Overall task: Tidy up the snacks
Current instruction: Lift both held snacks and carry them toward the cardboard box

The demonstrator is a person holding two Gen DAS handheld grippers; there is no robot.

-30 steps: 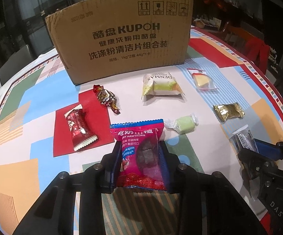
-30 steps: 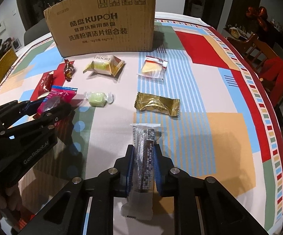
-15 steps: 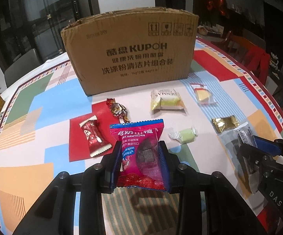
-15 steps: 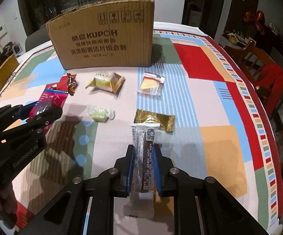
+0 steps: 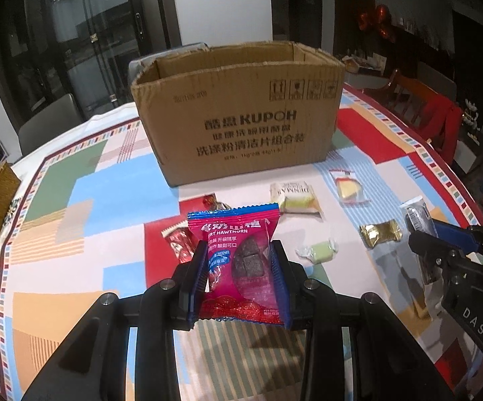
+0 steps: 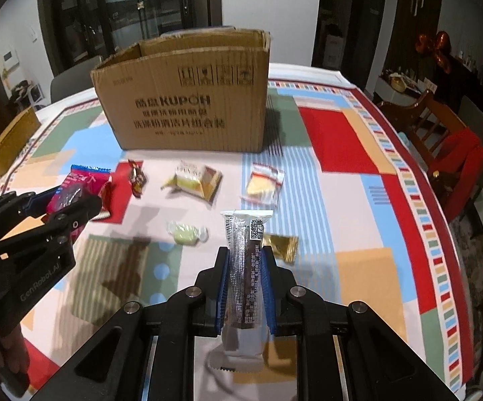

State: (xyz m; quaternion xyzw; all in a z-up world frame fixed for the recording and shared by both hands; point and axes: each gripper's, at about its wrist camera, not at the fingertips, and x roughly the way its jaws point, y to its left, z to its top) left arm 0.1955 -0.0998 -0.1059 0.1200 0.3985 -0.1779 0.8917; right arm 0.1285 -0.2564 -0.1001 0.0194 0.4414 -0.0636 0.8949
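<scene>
Partly hidden behind the pink hawthorn packet, the red candy and the dark twisted sweet showed only slivers in the left wrist view, and the inside of the open cardboard box at twelve o'clock could not be seen. Loose on the patterned worktop lay a cream cake packet, a clear bag with a yellow cake, a green sweet and a gold packet, this last half covered by the silver stick packet. The left gripper had its jaws clamped on the pink hawthorn packet, lifted clear; the right gripper pinched the silver stick packet upright, at three o'clock of it.
</scene>
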